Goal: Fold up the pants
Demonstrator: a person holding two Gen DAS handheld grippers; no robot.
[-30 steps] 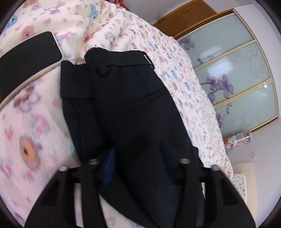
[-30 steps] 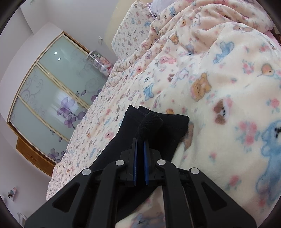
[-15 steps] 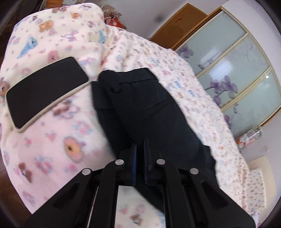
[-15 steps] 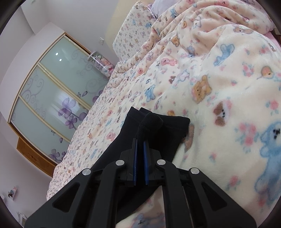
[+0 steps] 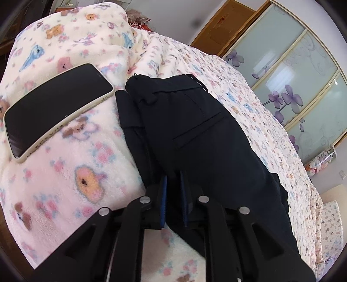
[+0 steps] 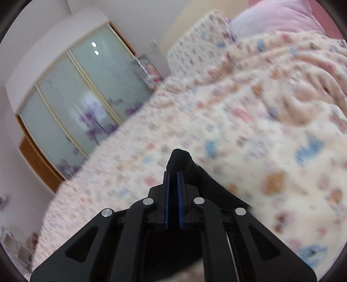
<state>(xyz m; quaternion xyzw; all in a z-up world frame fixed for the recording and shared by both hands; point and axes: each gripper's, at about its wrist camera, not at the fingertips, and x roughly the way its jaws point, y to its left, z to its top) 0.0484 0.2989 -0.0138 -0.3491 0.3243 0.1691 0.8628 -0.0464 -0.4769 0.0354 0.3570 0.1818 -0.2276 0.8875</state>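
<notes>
Pants (image 5: pixel 201 138) of black cloth are laid lengthwise on a fleece blanket (image 5: pixel 71 177) printed with bears and flowers, which covers a bed. In the left wrist view the long axis runs from the waistband (image 5: pixel 173 86) at the far end down toward the camera and off to the lower right, so the waist points away from the left gripper (image 5: pixel 173 201). A welt pocket (image 5: pixel 195 130) is seen slanting across the seat, and a belt loop hangs just below the waistband. A second layer of the garment shows along the left edge, set slightly out from the upper layer.

The left gripper's blue-padded fingers (image 5: pixel 163 201) are drawn narrow, and a fold of the black cloth is pinched between them near the middle of the garment's length. A smartphone (image 5: pixel 54 106) in a pale case lies screen up on the blanket just beside the waistband end, to its left, not touching the cloth as far as can be seen.

In the right wrist view, which is blurred by motion, the right gripper (image 6: pixel 173 199) is likewise closed narrow on a bunched end of the pants (image 6: pixel 180 160), which bulges out past the fingertips (image 6: pixel 166 195) and trails back to the lower right beneath the gripper. That end appears raised above the blanket (image 6: pixel 260 141). A wardrobe (image 6: pixel 86 104) with frosted sliding doors bearing purple flowers stands beyond the bed, and a pink pillow (image 6: pixel 277 19) lies at the head.
</notes>
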